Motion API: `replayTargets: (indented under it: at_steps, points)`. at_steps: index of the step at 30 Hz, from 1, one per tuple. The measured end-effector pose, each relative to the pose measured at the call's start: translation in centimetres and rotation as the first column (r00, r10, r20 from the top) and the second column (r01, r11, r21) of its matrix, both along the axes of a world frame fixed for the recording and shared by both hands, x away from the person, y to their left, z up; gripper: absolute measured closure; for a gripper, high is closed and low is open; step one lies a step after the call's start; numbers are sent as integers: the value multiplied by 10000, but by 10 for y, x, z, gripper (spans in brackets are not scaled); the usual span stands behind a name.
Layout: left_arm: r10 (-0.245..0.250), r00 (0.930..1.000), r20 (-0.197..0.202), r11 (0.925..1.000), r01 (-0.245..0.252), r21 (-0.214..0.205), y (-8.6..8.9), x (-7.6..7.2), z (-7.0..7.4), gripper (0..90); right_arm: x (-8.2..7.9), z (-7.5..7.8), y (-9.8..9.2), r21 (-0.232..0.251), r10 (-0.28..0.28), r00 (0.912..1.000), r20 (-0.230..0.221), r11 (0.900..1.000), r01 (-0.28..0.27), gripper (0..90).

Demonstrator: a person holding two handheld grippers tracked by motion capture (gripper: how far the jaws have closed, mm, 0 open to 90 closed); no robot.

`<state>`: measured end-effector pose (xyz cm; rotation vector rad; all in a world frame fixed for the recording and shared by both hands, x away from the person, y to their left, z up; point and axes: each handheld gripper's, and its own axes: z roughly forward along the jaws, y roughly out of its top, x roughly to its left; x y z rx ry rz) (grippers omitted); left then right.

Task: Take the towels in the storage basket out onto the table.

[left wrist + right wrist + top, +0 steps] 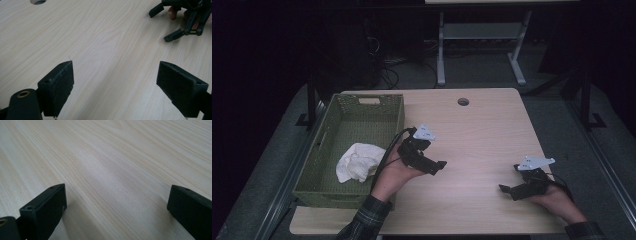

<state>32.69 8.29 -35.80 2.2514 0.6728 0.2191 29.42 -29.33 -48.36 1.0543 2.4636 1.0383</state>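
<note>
My left gripper (434, 165) hovers over the pale wooden table (477, 130) just right of a green basket (387, 107), pointing toward the right. In the left gripper view its jaws (115, 75) stand wide apart with only bare wood between them. My right gripper (510, 180) rests low near the table's front right corner, pointing left. The left gripper view shows this right gripper (163, 24) farther off with its jaws spread. In the right gripper view its own jaws (117, 200) are open over bare wood. A crumpled white cloth (358, 162) lies inside the basket.
The basket takes up the table's left side, its front end near the table edge. A round cable hole (463, 101) sits at the far middle of the table. Beyond the table stand a white desk frame (482, 45) and cables on the dark floor.
</note>
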Motion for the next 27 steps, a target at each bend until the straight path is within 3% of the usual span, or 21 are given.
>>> replayTargets:
  at_steps: [16,19,27]
  points:
    - [701,9975,118,9973,-698,-231,35,3,13,136,0,0,0,2,-5,10000,-10,10000,5,18]
    - [708,9973,197,9975,-707,-64,41,5,15,136,0,0,0,2,-6,10000,-10,10000,6,18]
    - [1071,9939,272,9942,-1069,-92,59,6,21,136,0,0,0,-4,5,10000,-12,10000,-5,18]
